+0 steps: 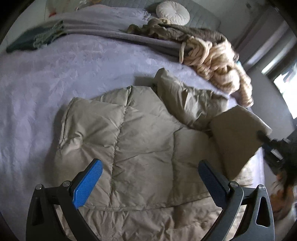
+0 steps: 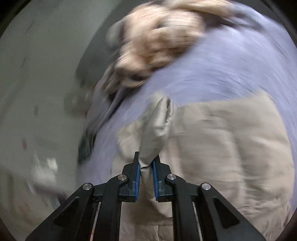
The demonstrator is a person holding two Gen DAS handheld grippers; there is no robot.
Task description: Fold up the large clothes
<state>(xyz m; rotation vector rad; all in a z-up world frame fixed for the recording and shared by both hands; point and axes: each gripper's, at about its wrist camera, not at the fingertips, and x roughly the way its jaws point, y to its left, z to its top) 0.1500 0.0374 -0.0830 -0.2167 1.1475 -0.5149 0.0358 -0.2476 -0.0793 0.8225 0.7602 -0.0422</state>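
Note:
A beige quilted puffer jacket (image 1: 141, 144) lies spread on the lavender bed (image 1: 46, 77). My left gripper (image 1: 148, 166) is open and empty, hovering above the jacket's middle. My right gripper (image 2: 146, 163) is shut on the jacket's sleeve end (image 2: 157, 129) and holds it lifted off the bed; in the left wrist view the raised sleeve (image 1: 235, 137) stands at the right with the right gripper (image 1: 269, 142) behind it. The right wrist view is blurred by motion.
A cream and brown knitted garment (image 1: 215, 61) and an olive garment (image 1: 167, 31) are piled at the bed's far right edge. A round white cushion (image 1: 172, 12) and a dark green folded item (image 1: 35, 39) lie at the back. The floor (image 2: 37, 74) lies beside the bed.

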